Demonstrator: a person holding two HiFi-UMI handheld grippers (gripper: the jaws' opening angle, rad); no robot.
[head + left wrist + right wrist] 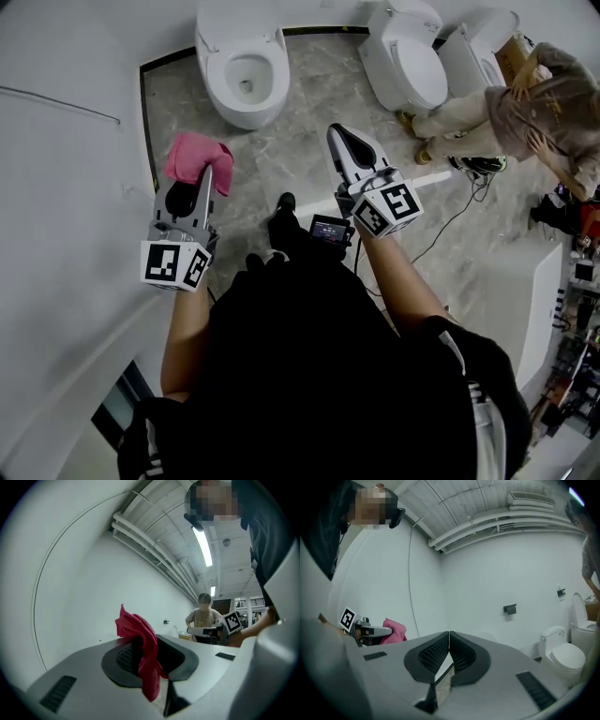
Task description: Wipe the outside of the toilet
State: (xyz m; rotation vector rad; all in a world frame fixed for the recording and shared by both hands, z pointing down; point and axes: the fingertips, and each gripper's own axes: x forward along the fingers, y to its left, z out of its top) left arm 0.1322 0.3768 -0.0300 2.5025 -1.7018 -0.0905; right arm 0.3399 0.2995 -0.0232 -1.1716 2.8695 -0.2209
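Note:
A white toilet (243,70) with its seat open stands at the far wall, ahead of me. My left gripper (204,178) is shut on a pink cloth (195,157), held in the air short of the toilet and left of it. In the left gripper view the cloth (140,648) hangs bunched between the jaws. My right gripper (339,139) is shut with nothing in it, its tips touching, held over the floor to the toilet's right. The right gripper view shows the left gripper (370,631) and the cloth (393,631) at the left.
A second toilet (405,58) with its lid down and a third (478,52) stand at the back right. A person (525,103) crouches by the third. A cable (450,220) runs across the marble floor (309,103). A curved white wall (66,159) rises on my left.

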